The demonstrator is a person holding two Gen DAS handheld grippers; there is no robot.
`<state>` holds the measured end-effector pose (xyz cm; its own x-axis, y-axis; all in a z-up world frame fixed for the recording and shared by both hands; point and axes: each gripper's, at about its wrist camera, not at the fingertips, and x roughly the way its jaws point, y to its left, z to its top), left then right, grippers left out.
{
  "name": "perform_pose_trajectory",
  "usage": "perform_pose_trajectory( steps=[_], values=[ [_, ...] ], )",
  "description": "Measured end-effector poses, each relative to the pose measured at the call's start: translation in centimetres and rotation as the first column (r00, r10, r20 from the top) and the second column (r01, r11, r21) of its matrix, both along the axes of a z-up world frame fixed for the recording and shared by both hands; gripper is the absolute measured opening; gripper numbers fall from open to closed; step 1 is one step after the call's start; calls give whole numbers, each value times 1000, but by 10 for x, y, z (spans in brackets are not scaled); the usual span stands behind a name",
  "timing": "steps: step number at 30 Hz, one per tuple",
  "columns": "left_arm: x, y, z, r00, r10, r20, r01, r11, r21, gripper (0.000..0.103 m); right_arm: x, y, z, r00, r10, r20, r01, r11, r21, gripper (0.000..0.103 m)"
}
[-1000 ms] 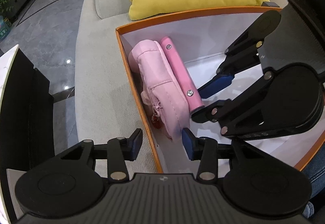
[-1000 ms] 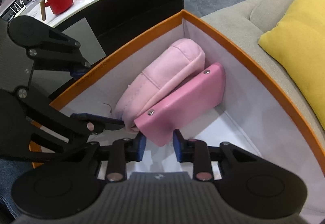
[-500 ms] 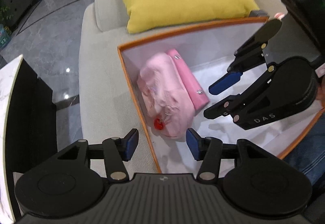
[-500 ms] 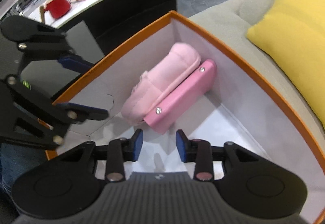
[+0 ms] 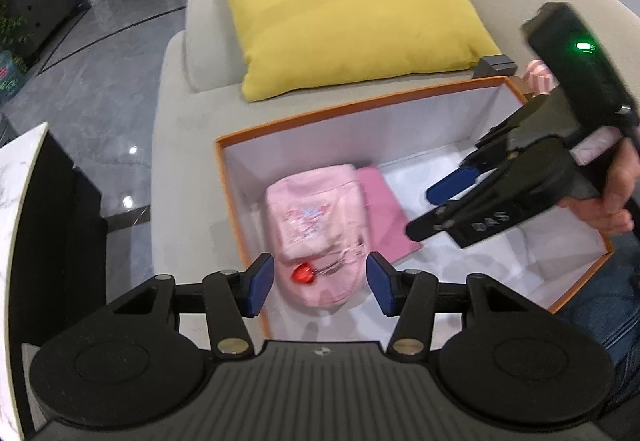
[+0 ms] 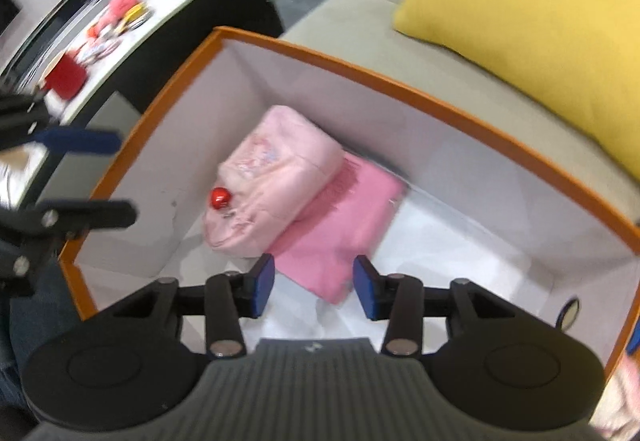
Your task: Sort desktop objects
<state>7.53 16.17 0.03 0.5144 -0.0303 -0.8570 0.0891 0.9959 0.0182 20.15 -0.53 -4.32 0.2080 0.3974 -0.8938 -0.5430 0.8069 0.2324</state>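
Lying on the white floor of the orange-rimmed box [image 5: 404, 109], the pale pink pouch [image 5: 316, 217] and the darker pink case [image 5: 384, 213] are seen side by side and touching, the pouch nearer the box's left wall in the left wrist view. A small red charm [image 5: 302, 275] is attached at the pouch's near end. Compared with 1 second earlier, both items are seen from farther off: then the case stood propped on its edge against the pouch with the right gripper's pads at its corner, whereas now it lies flat and is touched by neither tool.

The left gripper [image 5: 320, 289] is held above the near-left corner of the box, its jaws parted wider than before and nothing gripped between them. The right gripper [image 6: 314, 285] is seen above the box with its jaws opening; the case appears between the blue pads [image 6: 264, 283] in the view only, well below them, and is not pressed. In the left wrist view the right gripper is shown drawn back toward the box's right side, held by a hand [image 5: 612, 197]. A yellow cushion [image 5: 348, 5] rests on the sofa [image 5: 176, 113] behind the box
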Motion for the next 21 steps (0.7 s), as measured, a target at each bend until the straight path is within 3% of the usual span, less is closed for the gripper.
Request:
perform_pose_trajectory(
  steps=[5, 11, 13, 15, 21],
  values=[
    [18, -27, -11, 997, -71, -15, 71, 997, 11, 60, 6, -1, -8, 999, -38, -13, 37, 999, -29, 42],
    [45, -38, -46, 996, -33, -80, 37, 998, 54, 60, 8, -9, -12, 998, -55, -10, 54, 997, -52, 41],
    [52, -37, -55, 994, -12, -107, 19, 998, 60, 56, 11, -14, -15, 998, -64, -21, 63, 997, -33, 41],
    [56, -35, -65, 993, 7, -121, 3, 996, 85, 40, 15, -18, -18, 996, -83, -34, 83, 996, -12, 41],
    [56, -18, -55, 994, 39, -103, -34, 998, 51, 31, 28, -22, -26, 985, -145, -97, 151, 987, 54, 41]
  ],
)
